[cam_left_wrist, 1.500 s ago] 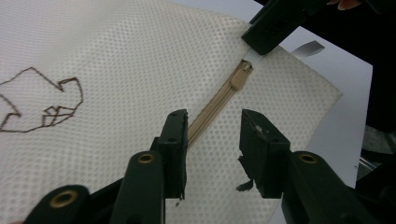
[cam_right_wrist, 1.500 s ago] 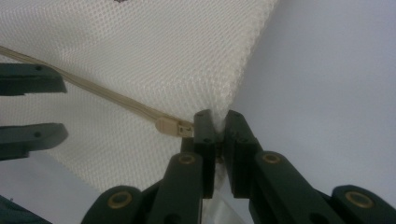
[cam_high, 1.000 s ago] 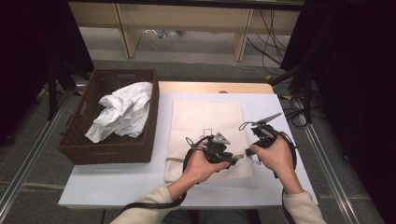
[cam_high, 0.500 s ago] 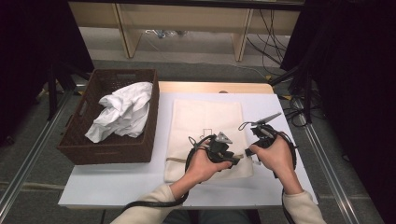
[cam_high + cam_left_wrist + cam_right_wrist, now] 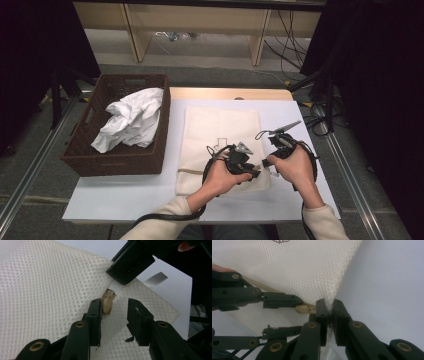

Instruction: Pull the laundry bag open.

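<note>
- Cream mesh bag [image 5: 220, 145] lies flat on the white tabletop [image 5: 125, 192], just beside the brown wicker basket [image 5: 85, 162] that holds a crumpled white cloth [image 5: 131, 125].
- Work in hand looks like working the zipper at the bag's near corner; both grippers meet there, close together.
- Right gripper [image 5: 328, 305] has its jaws pinched nearly together on the corner edge of the mesh bag, pinning the fabric; this anchoring step appears done.
- Left gripper [image 5: 115, 310] has its jaws partly apart, and they have just been shifting slightly in width. The beige zipper pull [image 5: 107, 305] sits between them, touching the inner face of one jaw, while the other jaw stands clear, so the pull is not yet clamped.
- From the right gripper view, the zipper pull [image 5: 302, 309] lies just beside the right gripper's jaws, at the very end of the zipper line.
- Judged from this, the task is early: the grip on the pull remains, then the slide along the bag's edge. Whether the zipper is now open or closed I cannot tell.
</note>
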### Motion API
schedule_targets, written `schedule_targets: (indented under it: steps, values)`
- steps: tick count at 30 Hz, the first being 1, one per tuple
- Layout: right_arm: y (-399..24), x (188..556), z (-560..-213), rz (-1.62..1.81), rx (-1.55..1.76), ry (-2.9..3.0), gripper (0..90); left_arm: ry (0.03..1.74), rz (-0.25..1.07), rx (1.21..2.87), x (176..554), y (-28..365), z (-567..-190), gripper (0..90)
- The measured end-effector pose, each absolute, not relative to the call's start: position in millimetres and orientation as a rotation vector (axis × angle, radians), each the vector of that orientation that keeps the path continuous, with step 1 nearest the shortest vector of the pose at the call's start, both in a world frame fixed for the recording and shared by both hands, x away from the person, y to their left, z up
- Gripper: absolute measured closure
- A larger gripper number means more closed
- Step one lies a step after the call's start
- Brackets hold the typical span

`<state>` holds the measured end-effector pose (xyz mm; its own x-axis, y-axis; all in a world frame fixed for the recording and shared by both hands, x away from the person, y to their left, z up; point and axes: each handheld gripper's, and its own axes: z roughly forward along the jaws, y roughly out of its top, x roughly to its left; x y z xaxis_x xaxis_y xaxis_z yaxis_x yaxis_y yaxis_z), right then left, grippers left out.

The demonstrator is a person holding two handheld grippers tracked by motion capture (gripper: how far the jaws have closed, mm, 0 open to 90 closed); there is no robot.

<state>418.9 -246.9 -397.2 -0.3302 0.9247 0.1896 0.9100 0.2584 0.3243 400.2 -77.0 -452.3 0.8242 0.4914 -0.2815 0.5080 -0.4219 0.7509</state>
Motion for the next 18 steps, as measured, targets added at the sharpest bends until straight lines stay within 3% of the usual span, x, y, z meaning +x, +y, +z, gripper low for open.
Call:
schedule_targets:
  steps: [14, 18]
  values:
    - [-247.2, 418.7, -397.0, 0.600, 1.765, 2.472, 85.5, 0.798, -0.075, 2.047, 403.3, -81.2, -454.1, 72.1]
    - [-246.3, 418.7, -396.9, 0.587, 1.791, 2.460, 85.4, 0.807, -0.056, 2.062, 405.1, -80.6, -454.4, 79.3]
